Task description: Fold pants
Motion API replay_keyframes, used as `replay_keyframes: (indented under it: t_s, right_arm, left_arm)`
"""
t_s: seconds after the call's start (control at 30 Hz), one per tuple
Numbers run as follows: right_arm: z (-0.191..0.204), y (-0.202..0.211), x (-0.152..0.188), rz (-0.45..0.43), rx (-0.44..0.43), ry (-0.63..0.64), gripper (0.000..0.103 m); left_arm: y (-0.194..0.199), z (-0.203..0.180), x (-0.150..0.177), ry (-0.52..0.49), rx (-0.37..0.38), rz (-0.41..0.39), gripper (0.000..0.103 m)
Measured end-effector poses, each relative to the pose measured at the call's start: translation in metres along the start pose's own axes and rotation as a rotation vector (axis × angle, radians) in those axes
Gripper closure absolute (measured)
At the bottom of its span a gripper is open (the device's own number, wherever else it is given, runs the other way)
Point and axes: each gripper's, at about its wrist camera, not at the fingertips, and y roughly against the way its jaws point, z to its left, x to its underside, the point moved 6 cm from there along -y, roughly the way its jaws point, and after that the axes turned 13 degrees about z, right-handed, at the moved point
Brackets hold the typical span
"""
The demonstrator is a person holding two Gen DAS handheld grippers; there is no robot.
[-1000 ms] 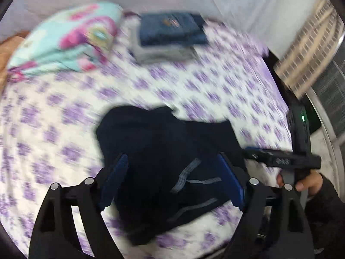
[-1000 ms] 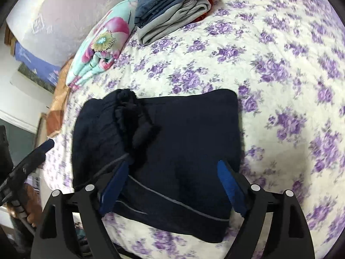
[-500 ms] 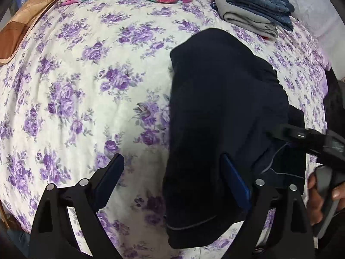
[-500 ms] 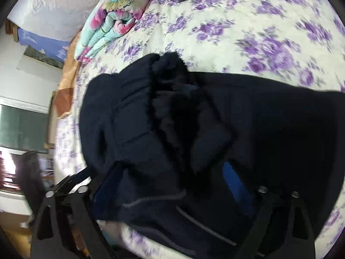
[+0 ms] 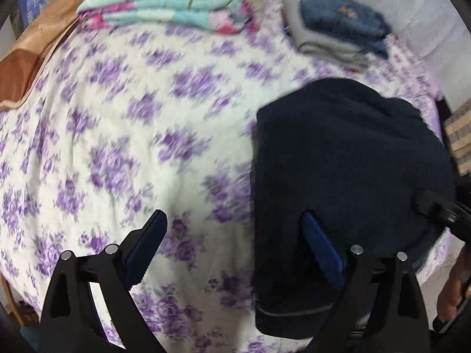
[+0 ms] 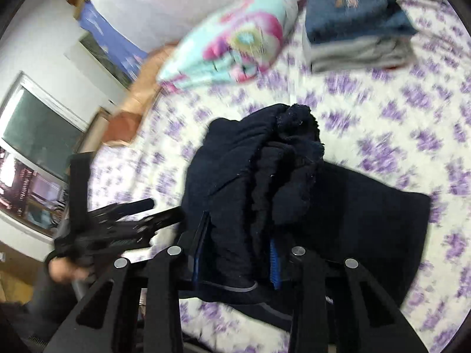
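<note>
While right gripper (image 6: 235, 260) jaws close on one pants (image 6: 265, 194) | left gripper (image 5: 232, 253) jaws wide, empty

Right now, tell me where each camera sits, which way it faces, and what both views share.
Left wrist: rides the left gripper, aimed steeply down at the bedsheet; jaws wide, the near edge of the dark pants between them, unpressed; a hand at right.
Right wrist: rides the right gripper, facing across the bed; jaws closing on a bunch of the pants.
Shared: pants, folded blanket, jeans stack.
</note>
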Motion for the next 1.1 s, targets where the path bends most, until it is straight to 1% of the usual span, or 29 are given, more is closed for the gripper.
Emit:
replay_keyframes:
  t_s: [0.03,0.07,0.1,0.17,0.2,0.23,0.27,0.3,0.33,0.37,0.4,0.43,0.47,0.53,0.6,0.63,0.67,0.7,0.73,0.8,0.83,0.93,0.97,1.0,1.03,1.07,1.1]
  right_arm:
    - [-0.007,0.012,0.005,-0.011,-0.001,-0.019,0.069]
    - [-0.020,0.025,0.015,-0.016,-0.005,-0.065,0.069]
    - [-0.029,0.029,0.021,-0.012,-0.007,-0.095,0.068]
    - [-0.058,0.029,0.039,0.006,0.017,-0.180,0.066]
    - [-0.078,0.021,0.050,0.021,0.064,-0.244,0.065]
    - [-0.094,0.010,0.060,0.038,0.115,-0.282,0.062]
    - [-0.115,-0.012,0.072,0.080,0.197,-0.306,0.059]
    - [-0.132,-0.030,0.083,0.144,0.251,-0.339,0.057]
    - [-0.139,-0.039,0.089,0.172,0.242,-0.377,0.057]
    - [-0.141,-0.038,0.092,0.160,0.209,-0.424,0.054]
    - [-0.136,-0.032,0.090,0.152,0.214,-0.415,0.050]
    - [-0.131,-0.028,0.089,0.158,0.230,-0.392,0.048]
    - [-0.126,-0.020,0.086,0.160,0.260,-0.362,0.048]
    - [-0.121,0.002,0.076,0.117,0.314,-0.335,0.047]
    - [-0.123,0.027,0.057,0.012,0.389,-0.331,0.047]
    - [-0.123,0.040,0.045,-0.064,0.444,-0.321,0.047]
    - [-0.119,0.046,0.036,-0.121,0.454,-0.297,0.046]
    - [-0.115,0.043,0.027,-0.136,0.420,-0.280,0.046]
    - [-0.112,0.036,0.021,-0.120,0.352,-0.266,0.046]
    - [-0.101,0.008,0.006,-0.049,0.201,-0.245,0.047]
    - [-0.096,-0.003,0.000,-0.028,0.171,-0.229,0.047]
    - [-0.083,-0.043,-0.018,0.032,0.127,-0.189,0.046]
    - [-0.083,-0.053,-0.018,0.059,0.112,-0.188,0.043]
    - [-0.090,-0.068,-0.019,0.093,0.143,-0.189,0.043]
    - [-0.091,-0.073,-0.018,0.100,0.181,-0.178,0.043]
    - [-0.095,-0.080,-0.018,0.104,0.224,-0.152,0.045]
    - [-0.099,-0.089,-0.022,0.103,0.279,-0.113,0.052]
  left_arm:
    - [0.003,-0.006,-0.001,-0.018,0.012,-0.013,0.013]
    - [0.004,-0.012,-0.002,-0.037,0.015,-0.021,0.013]
    - [0.002,-0.018,-0.003,-0.050,0.015,-0.021,0.013]
    - [-0.011,-0.033,-0.006,-0.067,0.037,0.017,0.013]
    - [-0.021,-0.043,-0.009,-0.067,0.048,0.040,0.013]
    - [-0.028,-0.050,-0.013,-0.075,0.054,0.042,0.013]
    - [-0.035,-0.057,-0.018,-0.084,0.059,0.043,0.013]
    - [-0.049,-0.068,-0.023,-0.103,0.049,0.053,0.013]
    - [-0.059,-0.073,-0.025,-0.119,0.024,0.068,0.013]
    - [-0.076,-0.080,-0.025,-0.154,-0.041,0.114,0.012]
    - [-0.085,-0.083,-0.024,-0.175,-0.085,0.137,0.012]
    - [-0.090,-0.084,-0.024,-0.181,-0.119,0.146,0.012]
    - [-0.090,-0.085,-0.024,-0.173,-0.112,0.140,0.012]
    - [-0.087,-0.085,-0.024,-0.162,-0.079,0.151,0.013]
    - [-0.081,-0.083,-0.025,-0.155,-0.070,0.149,0.013]
    - [-0.078,-0.083,-0.024,-0.154,-0.072,0.139,0.013]
    - [-0.075,-0.083,-0.024,-0.156,-0.076,0.130,0.013]
    - [-0.071,-0.084,-0.023,-0.166,-0.084,0.119,0.013]
    - [-0.069,-0.087,-0.021,-0.176,-0.086,0.112,0.013]
    - [-0.063,-0.093,-0.015,-0.202,-0.061,0.104,0.013]
    - [-0.059,-0.094,-0.012,-0.212,-0.049,0.101,0.013]
    - [-0.051,-0.097,0.001,-0.222,-0.001,0.091,0.013]
    - [-0.050,-0.097,0.005,-0.221,0.016,0.092,0.013]
    - [-0.054,-0.097,0.013,-0.227,0.025,0.104,0.012]
    - [-0.060,-0.097,0.017,-0.235,0.014,0.123,0.009]
    - [-0.074,-0.094,0.025,-0.251,-0.020,0.170,0.008]
    - [-0.083,-0.091,0.029,-0.254,-0.023,0.194,0.007]
